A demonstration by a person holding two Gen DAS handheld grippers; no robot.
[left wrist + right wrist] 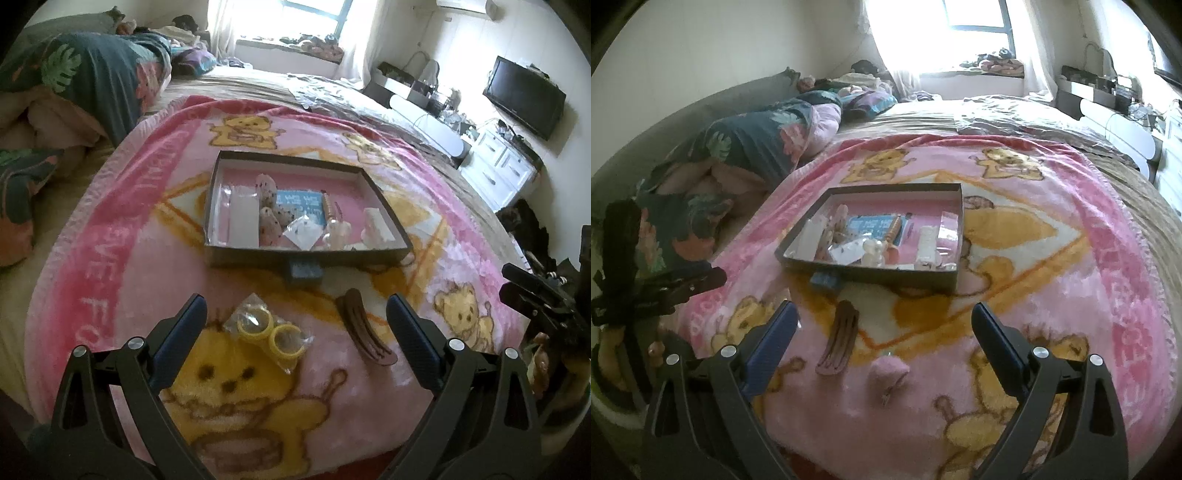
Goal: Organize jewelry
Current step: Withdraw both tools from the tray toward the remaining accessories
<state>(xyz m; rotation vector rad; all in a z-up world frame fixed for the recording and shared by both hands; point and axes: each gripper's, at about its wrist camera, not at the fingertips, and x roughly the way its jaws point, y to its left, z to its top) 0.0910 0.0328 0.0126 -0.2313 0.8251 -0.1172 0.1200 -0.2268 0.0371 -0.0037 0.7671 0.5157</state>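
Pink bear blanket (110, 280) covers the bed (997, 107), rumpled leaf-print duvet (92, 74) piled at the far side. Bright window (314, 14) behind, TV (524, 96) on the wall above white drawers (498, 166).

I see a pink blanket (122, 280) printed with yellow bears, a dark box (384, 199) lined pink, a blue card (301, 205) inside it, yellow rings (271, 332) in clear plastic, a brown clip (364, 332), a pink pompom (888, 367), black grippers with blue pads (181, 332).
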